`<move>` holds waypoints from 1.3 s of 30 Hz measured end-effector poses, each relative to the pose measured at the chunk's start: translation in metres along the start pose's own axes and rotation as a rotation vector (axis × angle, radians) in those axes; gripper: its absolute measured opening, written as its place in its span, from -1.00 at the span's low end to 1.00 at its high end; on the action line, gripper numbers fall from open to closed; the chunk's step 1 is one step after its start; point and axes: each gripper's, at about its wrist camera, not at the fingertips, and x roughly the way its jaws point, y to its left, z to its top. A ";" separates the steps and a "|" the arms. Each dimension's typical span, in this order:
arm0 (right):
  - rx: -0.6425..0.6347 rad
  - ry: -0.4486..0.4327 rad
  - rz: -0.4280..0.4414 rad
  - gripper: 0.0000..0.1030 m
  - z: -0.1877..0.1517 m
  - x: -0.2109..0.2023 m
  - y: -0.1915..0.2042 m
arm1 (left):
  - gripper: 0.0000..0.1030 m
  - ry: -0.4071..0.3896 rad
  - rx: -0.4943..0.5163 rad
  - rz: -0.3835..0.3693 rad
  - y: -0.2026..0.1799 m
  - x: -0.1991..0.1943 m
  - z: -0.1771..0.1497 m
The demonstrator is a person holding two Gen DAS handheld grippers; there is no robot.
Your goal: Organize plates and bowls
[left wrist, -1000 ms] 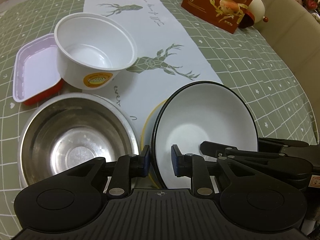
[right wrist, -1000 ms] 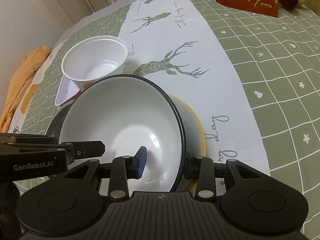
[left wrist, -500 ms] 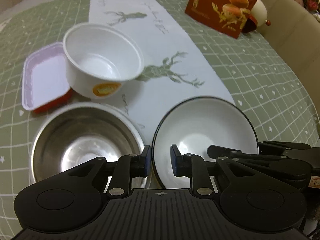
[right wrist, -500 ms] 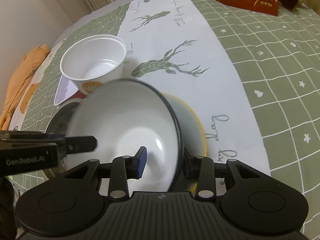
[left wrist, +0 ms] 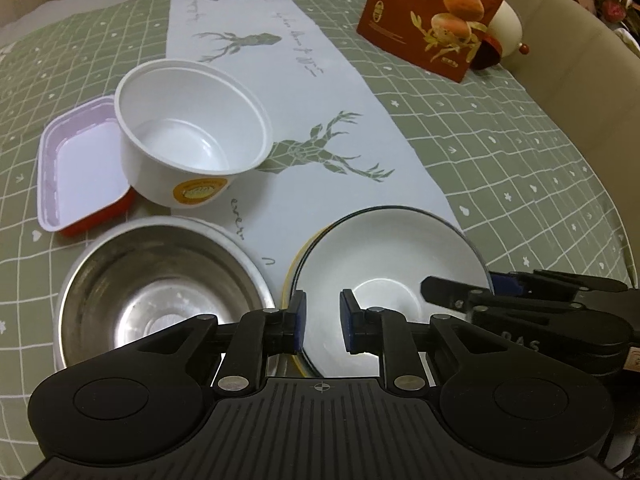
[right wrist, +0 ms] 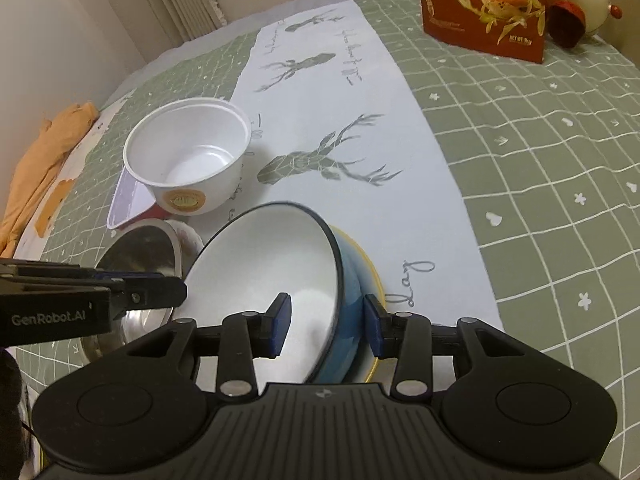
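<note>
A dark-rimmed bowl with a white inside (left wrist: pixel 388 256) and blue outside (right wrist: pixel 276 264) sits tilted on a yellow-rimmed plate (right wrist: pixel 370 276). My left gripper (left wrist: pixel 322 322) is open, its jaws straddling the bowl's near-left rim without touching it. My right gripper (right wrist: pixel 327 324) is open, its jaws on either side of the bowl's right wall; it shows in the left wrist view (left wrist: pixel 460 292). A steel bowl (left wrist: pixel 156 292) stands left of it. A white plastic bowl (left wrist: pixel 192 136) rests on a red tray with a pale inside (left wrist: pixel 80 176).
A red-brown snack bag (left wrist: pixel 436 12) and a cream rounded object (left wrist: pixel 506 28) stand at the far right. A white deer-print runner (left wrist: pixel 320 128) crosses the green checked tablecloth (left wrist: pixel 520 152). Orange cloth (right wrist: pixel 44 160) lies off the table's left.
Both grippers have drawn back and up. The bowl has dropped lower onto the yellow plate and the left jaws have opened wider around its rim.
</note>
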 end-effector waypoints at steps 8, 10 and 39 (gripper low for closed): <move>-0.006 -0.041 -0.031 -0.23 0.004 -0.008 -0.002 | -0.59 -0.011 -0.008 0.005 0.003 -0.002 0.001; -0.001 -0.040 -0.031 -0.23 0.005 -0.007 -0.003 | -0.59 -0.017 -0.004 0.007 0.004 -0.002 0.001; 0.027 -0.057 -0.040 0.57 0.119 0.064 0.062 | -0.58 -0.260 -0.382 -0.070 0.165 0.010 0.087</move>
